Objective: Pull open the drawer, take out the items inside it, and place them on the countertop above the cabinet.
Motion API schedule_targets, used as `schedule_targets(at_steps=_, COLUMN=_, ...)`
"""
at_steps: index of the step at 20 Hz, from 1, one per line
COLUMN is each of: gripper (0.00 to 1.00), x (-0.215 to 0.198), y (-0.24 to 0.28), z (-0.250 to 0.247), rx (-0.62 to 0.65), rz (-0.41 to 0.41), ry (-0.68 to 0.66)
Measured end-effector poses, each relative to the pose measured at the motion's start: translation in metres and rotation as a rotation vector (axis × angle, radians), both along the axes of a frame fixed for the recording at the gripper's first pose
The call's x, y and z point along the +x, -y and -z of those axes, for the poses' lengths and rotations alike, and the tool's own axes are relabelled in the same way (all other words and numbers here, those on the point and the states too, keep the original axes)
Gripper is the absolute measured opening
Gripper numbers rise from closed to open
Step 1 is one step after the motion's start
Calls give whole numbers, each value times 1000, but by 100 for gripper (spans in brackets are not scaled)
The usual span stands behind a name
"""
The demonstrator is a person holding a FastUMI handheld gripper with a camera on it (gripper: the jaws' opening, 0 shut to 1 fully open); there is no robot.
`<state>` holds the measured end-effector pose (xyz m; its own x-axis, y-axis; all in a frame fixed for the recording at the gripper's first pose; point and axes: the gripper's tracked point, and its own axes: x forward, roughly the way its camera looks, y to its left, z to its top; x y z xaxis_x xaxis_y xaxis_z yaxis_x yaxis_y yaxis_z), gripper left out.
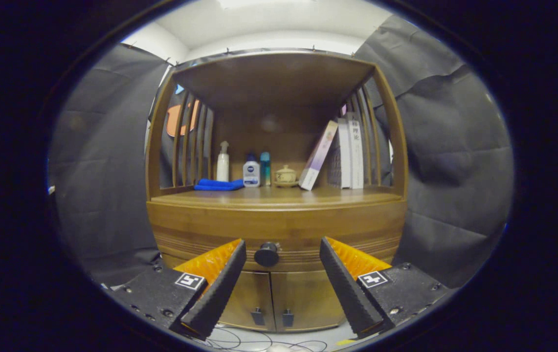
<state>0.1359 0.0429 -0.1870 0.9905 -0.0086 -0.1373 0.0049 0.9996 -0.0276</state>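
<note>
Gripper [282,246] spread wide, holding nothing; drawer [279,234] shut w/ dark knob [266,254] centred between fingertips, just beyond them. Countertop [279,196] mid-frame carries blue cloth [219,185], bottles [251,173], books [342,154].

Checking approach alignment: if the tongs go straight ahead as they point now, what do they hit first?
Most likely the drawer knob: it sits centred in the gap of the open tongs, just beyond the tips, on the closed drawer. The gap between tips and knob is hard to judge.
</note>
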Motion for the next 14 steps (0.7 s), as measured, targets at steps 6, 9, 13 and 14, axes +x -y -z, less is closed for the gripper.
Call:
schedule_targets(at_steps=6, gripper=99, x=57, y=-11, z=31, rx=-30, rz=27, ry=-28)
schedule_targets(at_steps=9, gripper=98, x=76, y=-9, z=42, rx=-53, rz=48, ry=-75)
schedule_targets(at_steps=13, gripper=90, x=85, y=-7, z=48, rx=-44, rz=58, ry=-87)
schedule_targets(at_steps=14, gripper=88, x=87, y=-6, z=51, rx=-45, rz=60, ry=-97)
